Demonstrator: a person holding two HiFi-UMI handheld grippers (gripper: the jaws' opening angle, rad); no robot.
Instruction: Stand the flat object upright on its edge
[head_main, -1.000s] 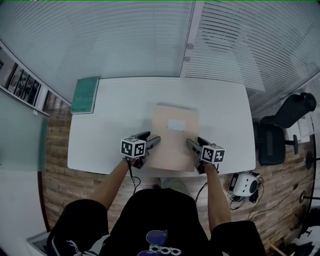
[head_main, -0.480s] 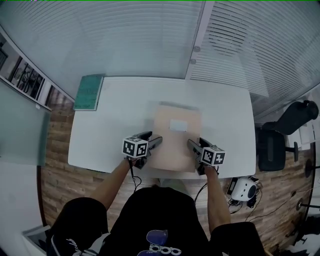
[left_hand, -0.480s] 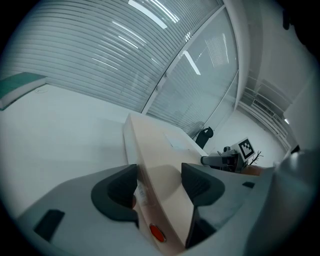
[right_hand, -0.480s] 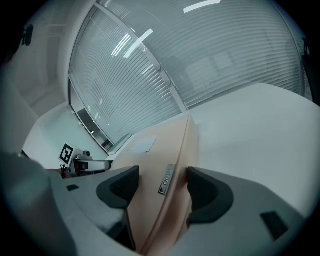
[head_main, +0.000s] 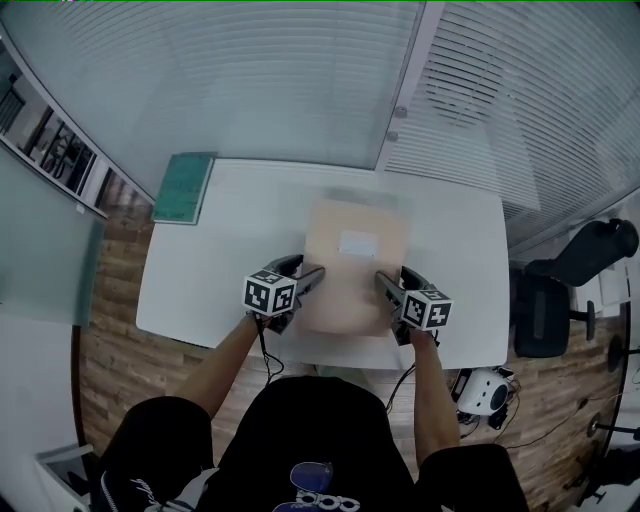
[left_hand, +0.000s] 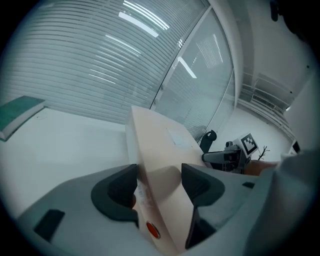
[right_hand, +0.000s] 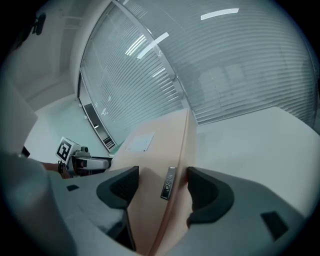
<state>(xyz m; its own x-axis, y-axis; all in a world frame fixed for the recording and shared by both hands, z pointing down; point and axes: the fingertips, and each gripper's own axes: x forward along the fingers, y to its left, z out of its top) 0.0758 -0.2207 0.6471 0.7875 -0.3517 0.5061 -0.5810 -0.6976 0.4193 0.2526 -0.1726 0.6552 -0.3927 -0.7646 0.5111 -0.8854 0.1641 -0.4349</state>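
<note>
A flat beige slab (head_main: 352, 268) with a small white label lies lengthwise on the white table (head_main: 220, 290); its far edge looks blurred. My left gripper (head_main: 308, 281) is shut on its near left edge and my right gripper (head_main: 386, 285) is shut on its near right edge. In the left gripper view the beige slab (left_hand: 155, 145) runs tilted between the jaws of my left gripper (left_hand: 159, 176), with the right gripper (left_hand: 227, 156) beyond it. From the right gripper view, the slab (right_hand: 155, 150) fills the gap of my right gripper (right_hand: 162, 184).
A green book (head_main: 183, 188) lies at the table's far left corner. Blinds and glass walls stand behind the table. An office chair (head_main: 585, 262) and a white device (head_main: 483, 385) on the wood floor are to the right.
Both grippers keep their hold on the slab. The slab has shifted slightly away from me and its far edge has gone blurred.
</note>
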